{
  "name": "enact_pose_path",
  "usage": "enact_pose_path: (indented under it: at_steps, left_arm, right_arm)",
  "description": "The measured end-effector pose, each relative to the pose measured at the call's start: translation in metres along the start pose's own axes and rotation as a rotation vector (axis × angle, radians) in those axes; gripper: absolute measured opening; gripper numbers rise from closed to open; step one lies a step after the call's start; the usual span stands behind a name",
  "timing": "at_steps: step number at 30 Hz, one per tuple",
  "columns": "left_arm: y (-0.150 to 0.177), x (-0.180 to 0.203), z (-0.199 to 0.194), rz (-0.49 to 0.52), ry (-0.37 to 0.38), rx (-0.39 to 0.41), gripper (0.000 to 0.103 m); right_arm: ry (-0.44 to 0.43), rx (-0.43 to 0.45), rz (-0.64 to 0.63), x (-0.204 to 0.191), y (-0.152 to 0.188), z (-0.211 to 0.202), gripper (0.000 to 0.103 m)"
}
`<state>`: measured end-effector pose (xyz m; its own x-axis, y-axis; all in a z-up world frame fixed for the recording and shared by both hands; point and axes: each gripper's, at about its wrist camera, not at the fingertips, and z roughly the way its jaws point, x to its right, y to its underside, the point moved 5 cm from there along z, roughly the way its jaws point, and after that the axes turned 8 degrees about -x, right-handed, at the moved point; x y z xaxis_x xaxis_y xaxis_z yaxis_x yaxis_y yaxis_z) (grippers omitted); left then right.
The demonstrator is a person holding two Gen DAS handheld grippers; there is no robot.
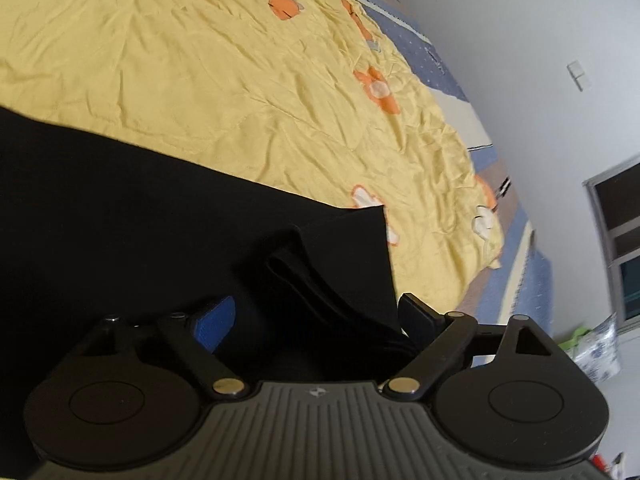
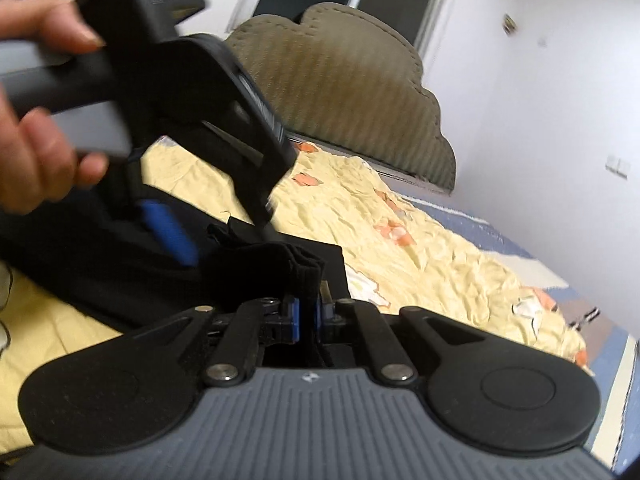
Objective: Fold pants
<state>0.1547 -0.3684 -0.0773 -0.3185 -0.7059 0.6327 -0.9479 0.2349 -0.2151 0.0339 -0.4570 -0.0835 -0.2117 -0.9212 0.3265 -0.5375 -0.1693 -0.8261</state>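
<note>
Black pants (image 1: 120, 216) lie across a yellow flowered quilt (image 1: 200, 60). My left gripper (image 1: 316, 316) is open, its jaws wide apart with bunched black fabric between them; a blue pad (image 1: 214, 322) shows on the left finger. In the right wrist view my right gripper (image 2: 307, 314) is shut on a gathered end of the pants (image 2: 276, 268), blue pads pressing the cloth. The left gripper (image 2: 224, 208) shows there too, held by a hand (image 2: 32, 152), just above and left of the right one.
The quilt covers a bed with a blue patterned sheet (image 1: 424, 52) at its edge. A padded olive headboard (image 2: 340, 92) stands at the far end. White walls, a window (image 1: 620, 240) and a bag (image 1: 596, 348) lie beyond the bed.
</note>
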Motion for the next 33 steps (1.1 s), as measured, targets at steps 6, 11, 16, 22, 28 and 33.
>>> enact_pose_path:
  at_steps: [6, 11, 16, 22, 28, 33]
  left_arm:
    - [-0.004, 0.005, 0.014, -0.053, 0.045, 0.005, 0.039]
    - [-0.006, 0.008, 0.019, -0.029, 0.054, 0.001, 0.007]
    - [-0.006, 0.008, 0.009, 0.062, -0.030, 0.046, 0.006]
    - [-0.002, 0.013, -0.016, 0.288, -0.239, 0.179, 0.006]
    - [0.000, 0.003, -0.041, 0.358, -0.323, 0.225, 0.006]
    - [0.005, -0.009, -0.056, 0.384, -0.367, 0.251, 0.006]
  right_arm:
    - [-0.005, 0.019, -0.016, -0.001, 0.003, -0.007, 0.006]
    - [0.007, 0.018, -0.051, -0.006, 0.003, -0.008, 0.006]
    - [-0.004, 0.019, -0.105, -0.016, 0.002, -0.012, 0.006]
    - [-0.051, 0.042, -0.149, -0.036, -0.005, -0.017, 0.006]
    - [-0.120, 0.077, -0.171, -0.061, -0.019, -0.022, 0.004]
    - [-0.161, 0.085, -0.210, -0.081, -0.027, -0.023, 0.004]
